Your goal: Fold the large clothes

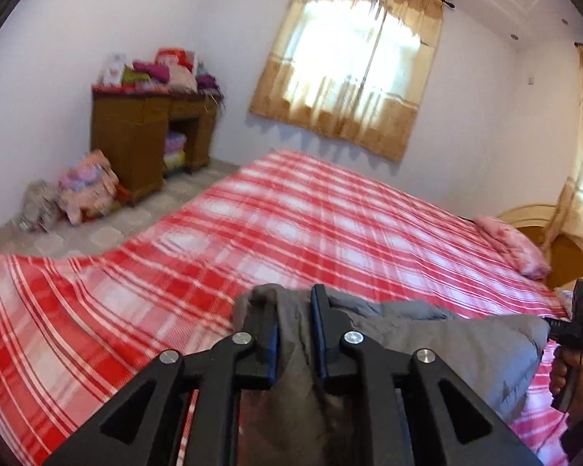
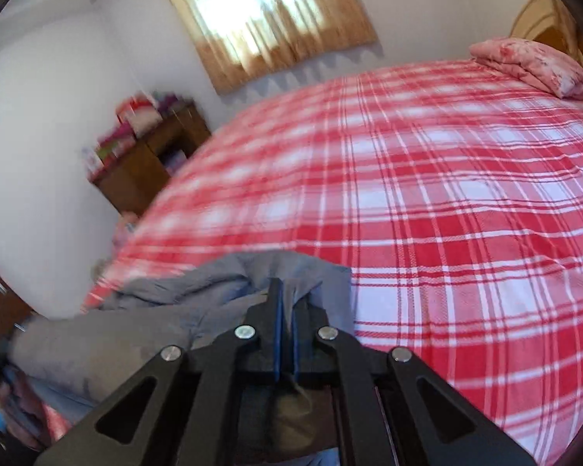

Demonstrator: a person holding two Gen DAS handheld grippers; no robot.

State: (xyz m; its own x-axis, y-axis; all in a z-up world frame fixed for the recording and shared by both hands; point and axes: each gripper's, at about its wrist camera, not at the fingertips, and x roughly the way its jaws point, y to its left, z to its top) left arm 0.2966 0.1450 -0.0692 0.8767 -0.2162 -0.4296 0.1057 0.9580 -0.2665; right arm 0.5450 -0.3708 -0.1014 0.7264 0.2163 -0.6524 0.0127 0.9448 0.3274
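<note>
Left gripper (image 1: 295, 326) clamped on a bunched fold of the grey garment (image 1: 466, 345), fabric filling the narrow gap between its jaws. Right gripper (image 2: 285, 322) nearly closed, pinching another fold of the same grey garment (image 2: 144, 334). Garment hangs stretched between the two grippers, at the near edge of the bed (image 1: 291, 225); cannot tell if its underside touches the cover. Right gripper also visible in the left wrist view (image 1: 573, 326), with the person's right hand (image 1: 571, 372) on its handle. Bed cover is red-and-white plaid. Pink folded pillow (image 2: 536, 66) sits at the far right corner by the headboard (image 1: 563, 248). Beyond the bed's far left side: wooden cabinet (image 1: 136, 139) stacked with folded textiles, bags on the floor beside it. Curtained window (image 1: 353, 70) on the far wall.
</note>
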